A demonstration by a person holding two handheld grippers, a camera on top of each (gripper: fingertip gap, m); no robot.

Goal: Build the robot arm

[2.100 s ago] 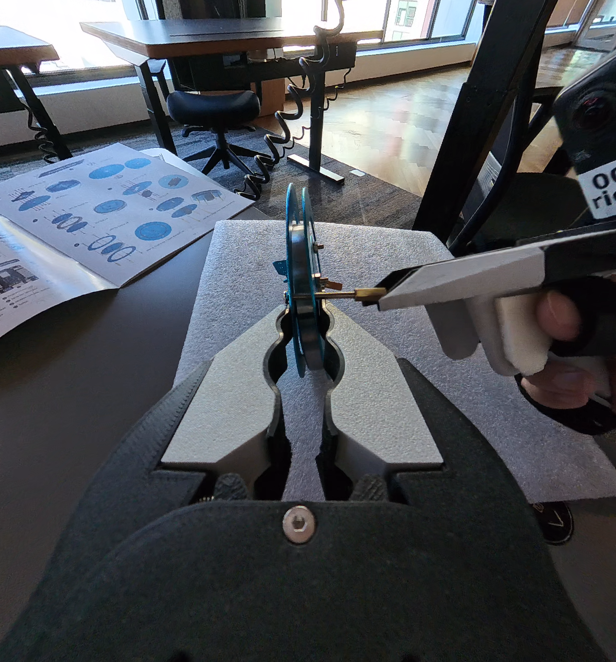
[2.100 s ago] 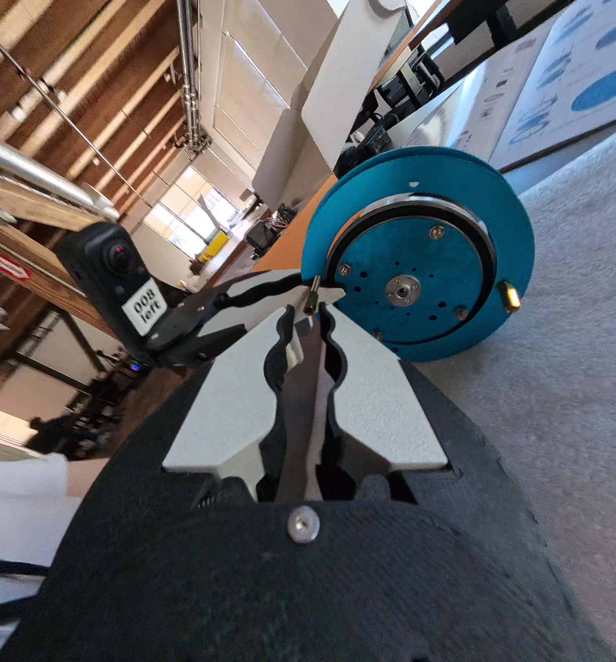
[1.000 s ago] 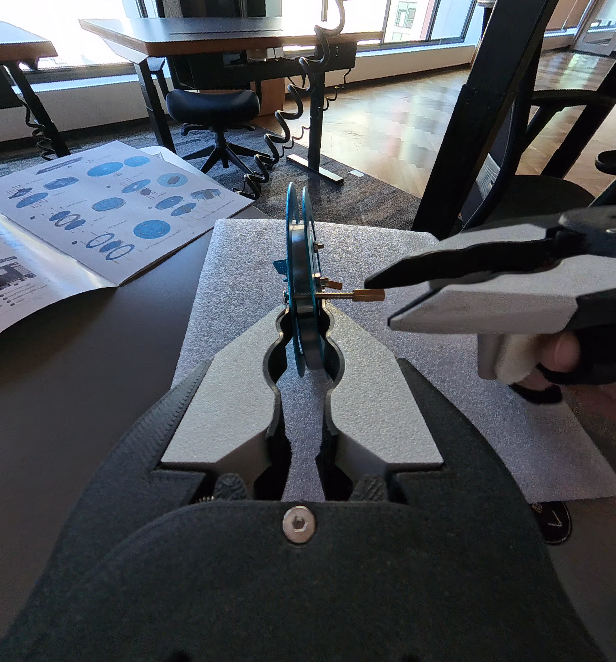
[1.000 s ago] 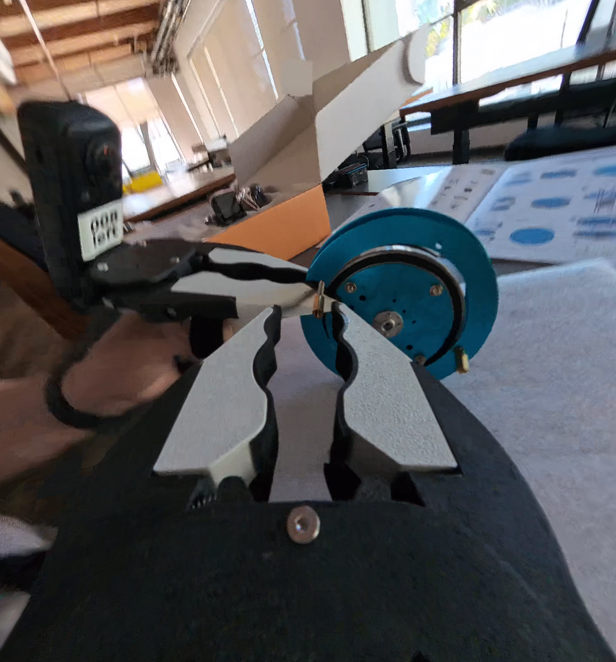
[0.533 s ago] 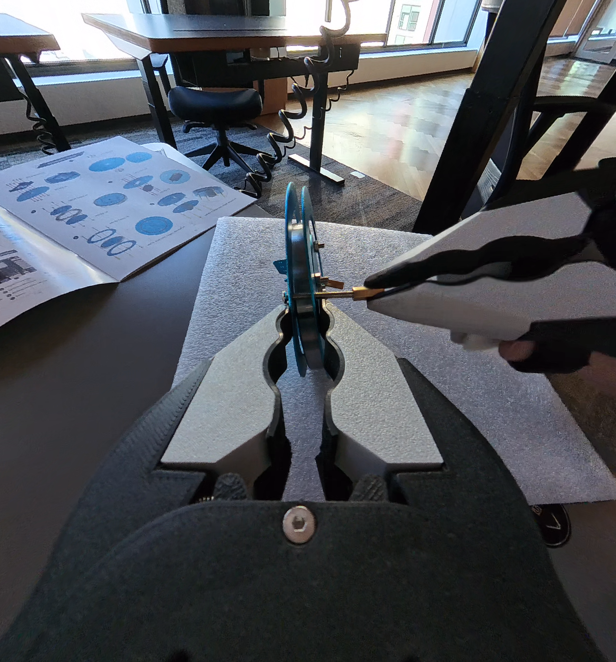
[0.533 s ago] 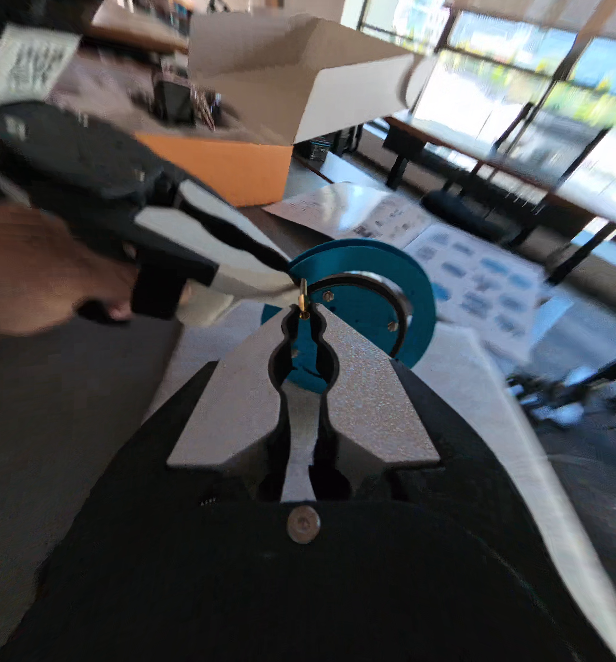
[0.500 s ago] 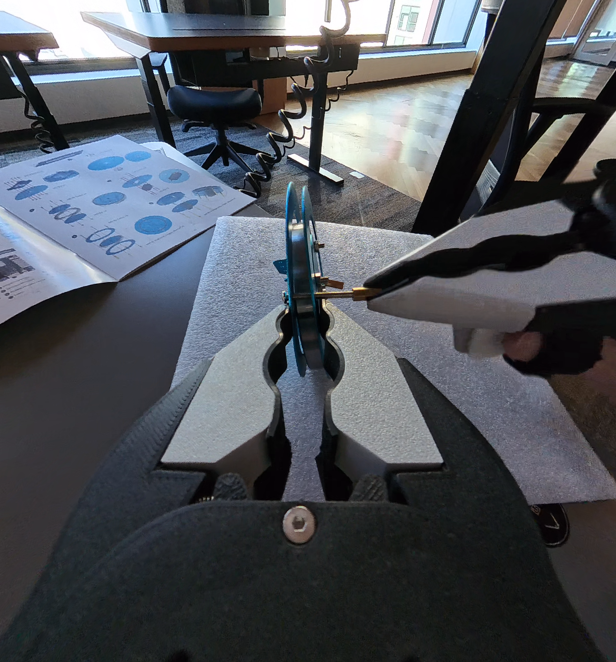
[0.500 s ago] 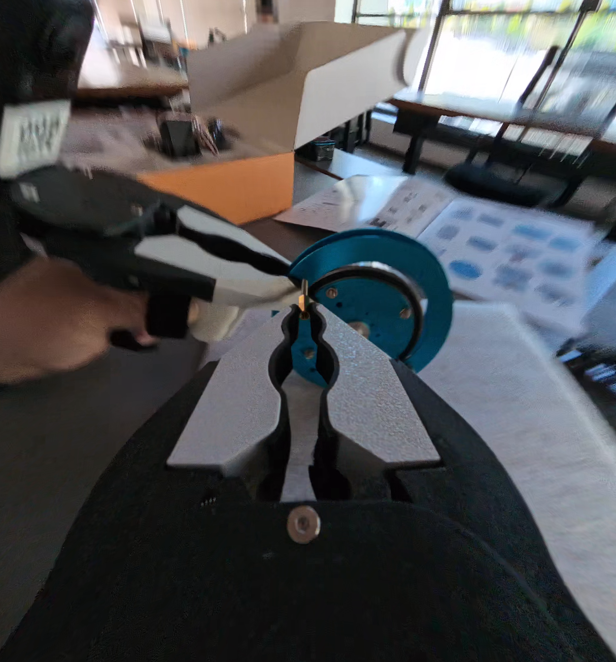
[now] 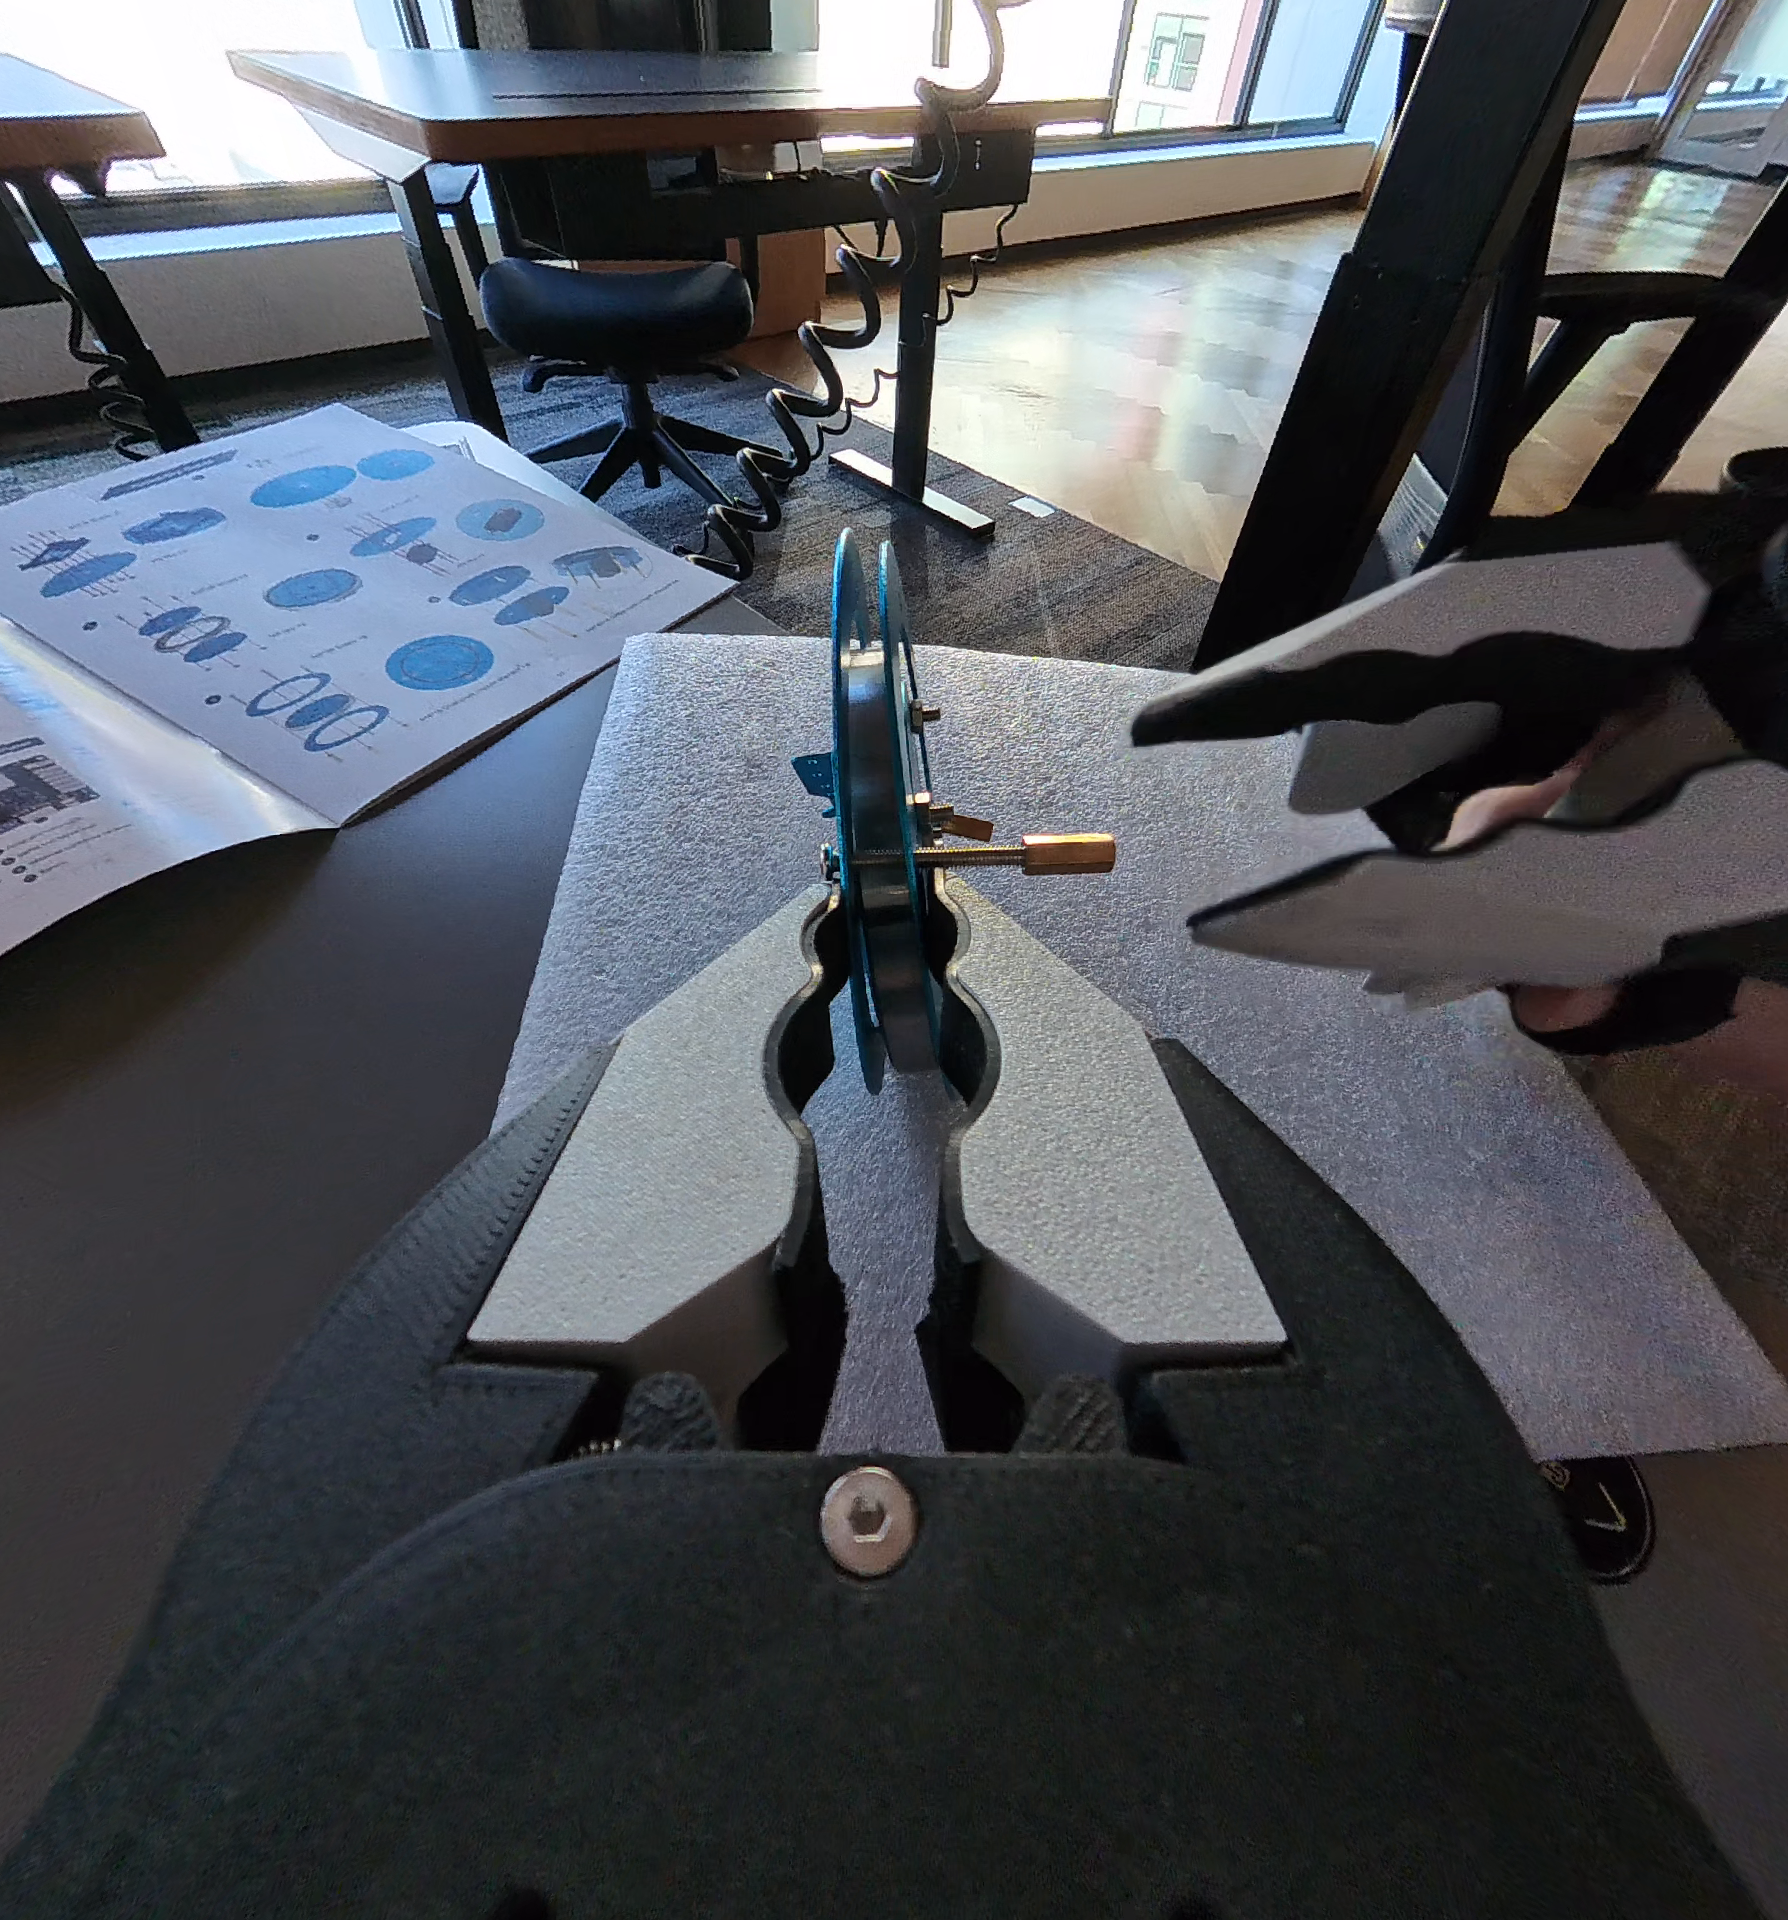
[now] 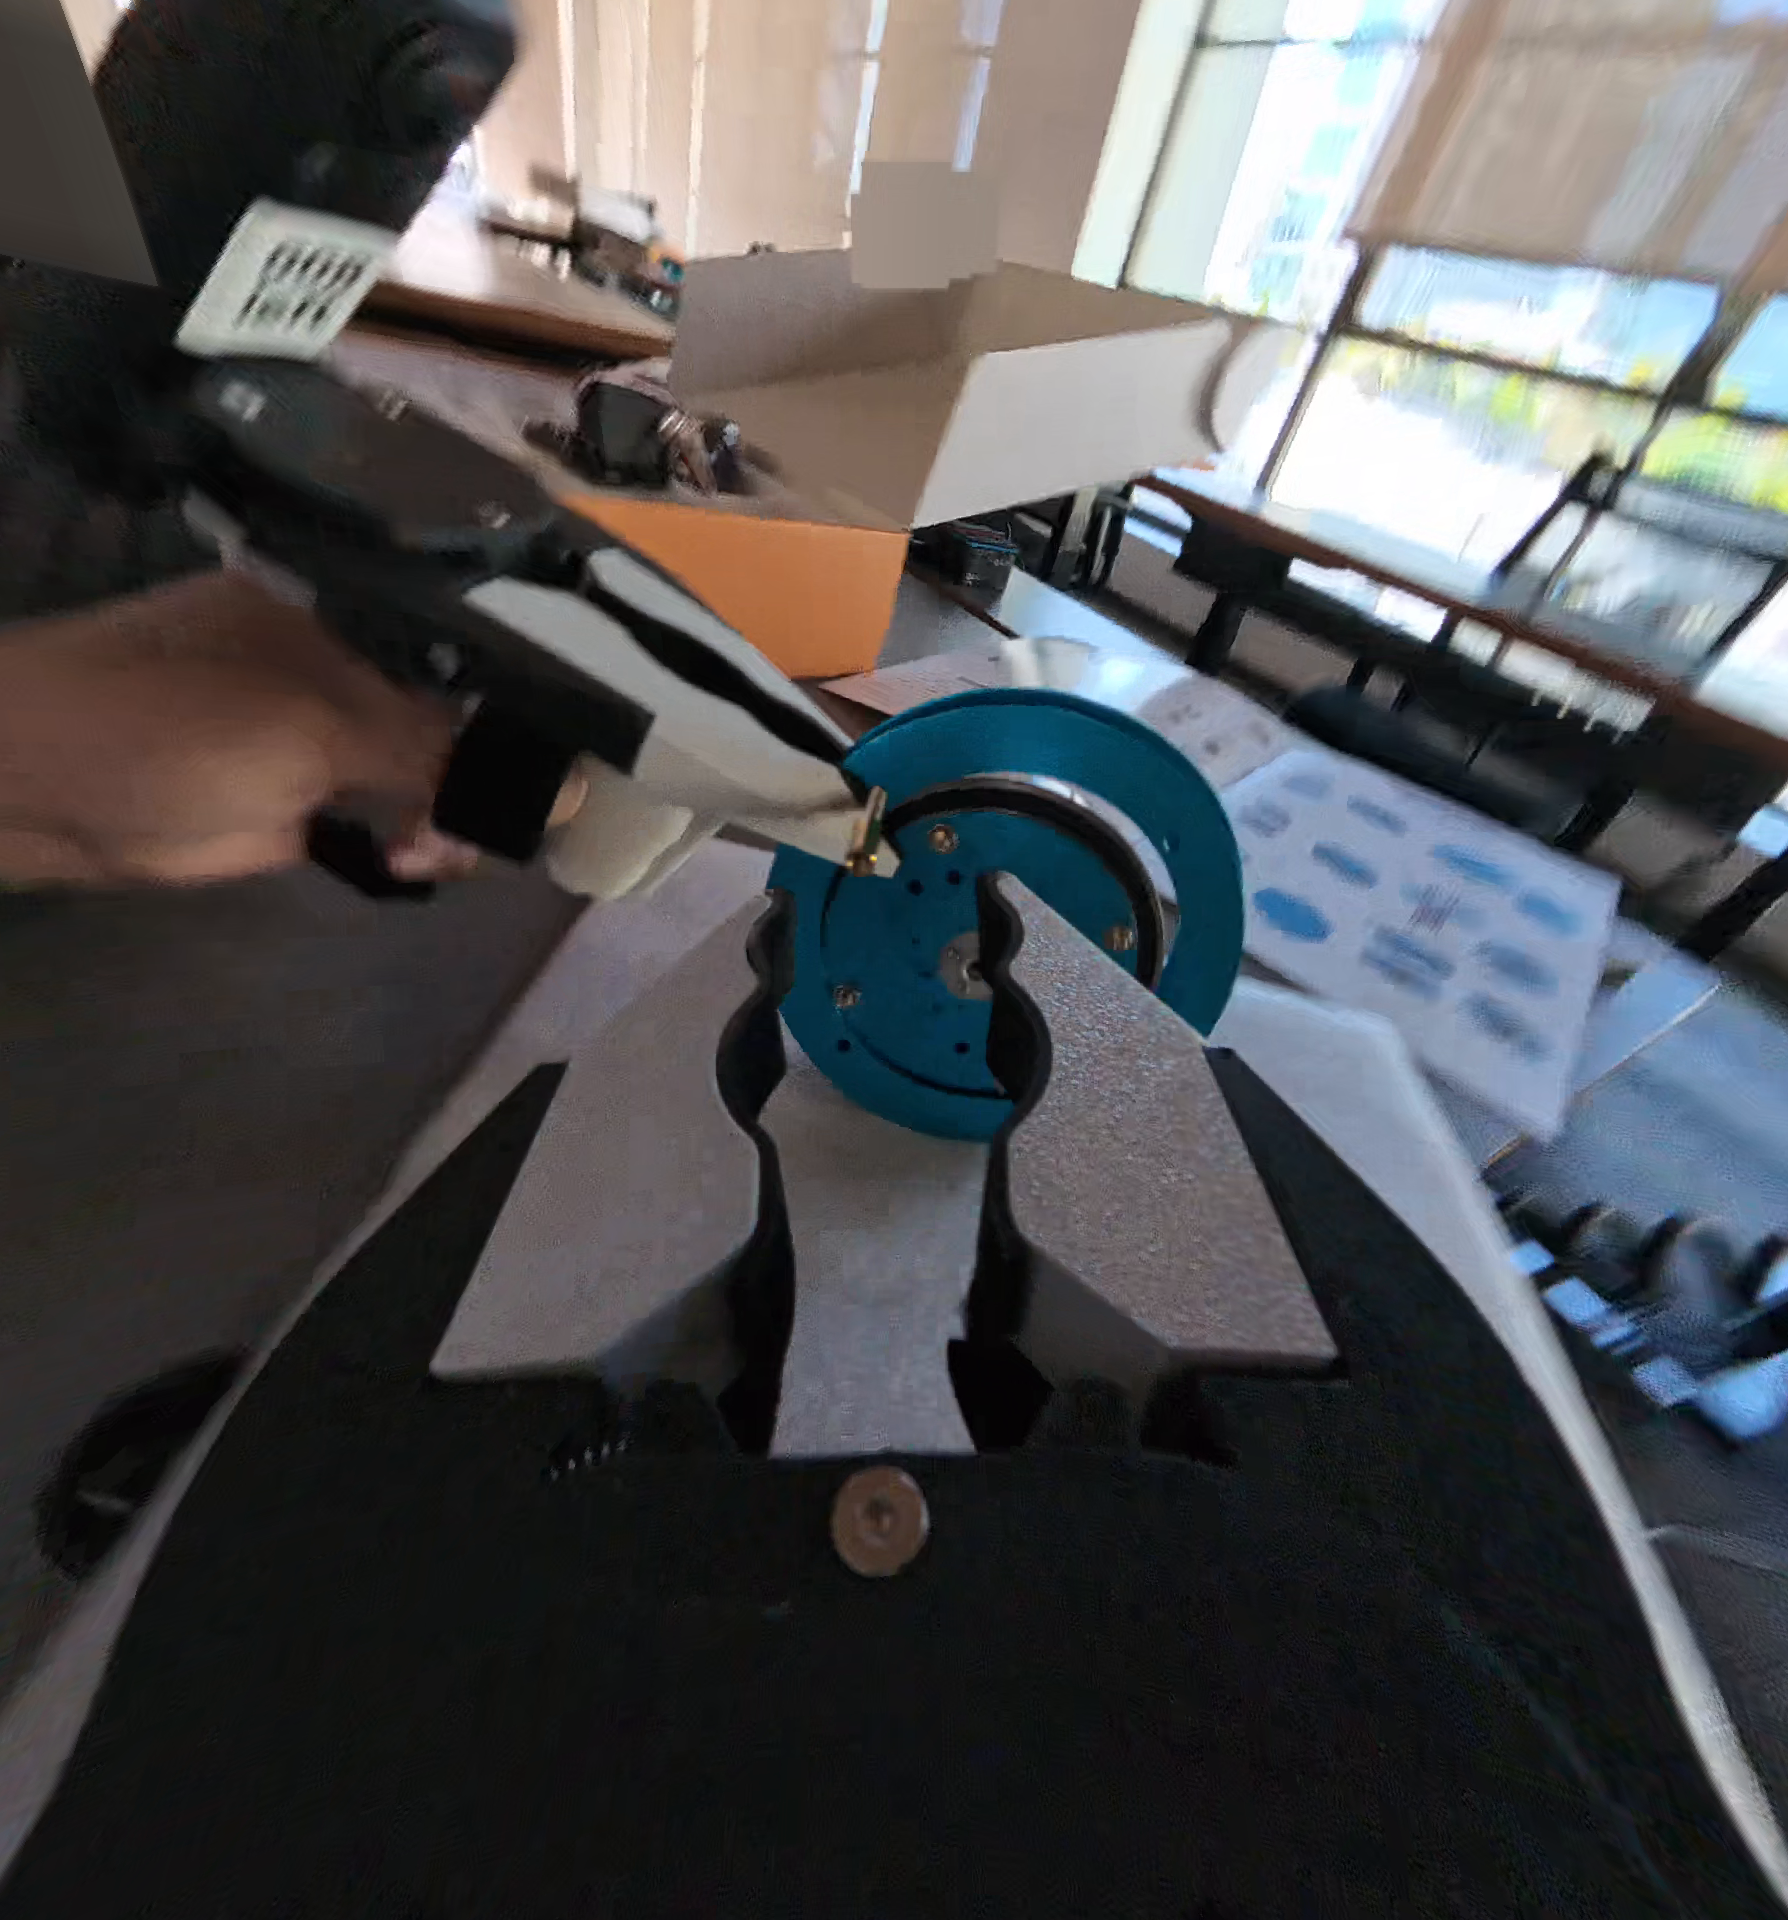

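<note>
**Disc held on edge, right jaws clear of the standoff**

While my left gripper (image 9: 885,971) clamps the blue disc (image 9: 874,790) by its near rim, the disc stands upright on the foam pad (image 9: 1285,1091), so its flat right face is presented to my other tool. I judge that this hold is what keeps a round, thin assembly from rolling or tipping.

My right gripper (image 9: 1165,821) hangs just right of the disc with its jaws parted and nothing between them, close to the brass standoff (image 9: 1066,854) but apart from it. That standoff sits at the end of a thin threaded rod, sticking out level from the disc's right side.

From the right wrist view the disc (image 10: 1015,914) shows as two blue plates around a dark ring, with small brass screws and a centre hub. A booklet (image 9: 277,623) lies open on the worktop (image 9: 194,1195), far left.
</note>
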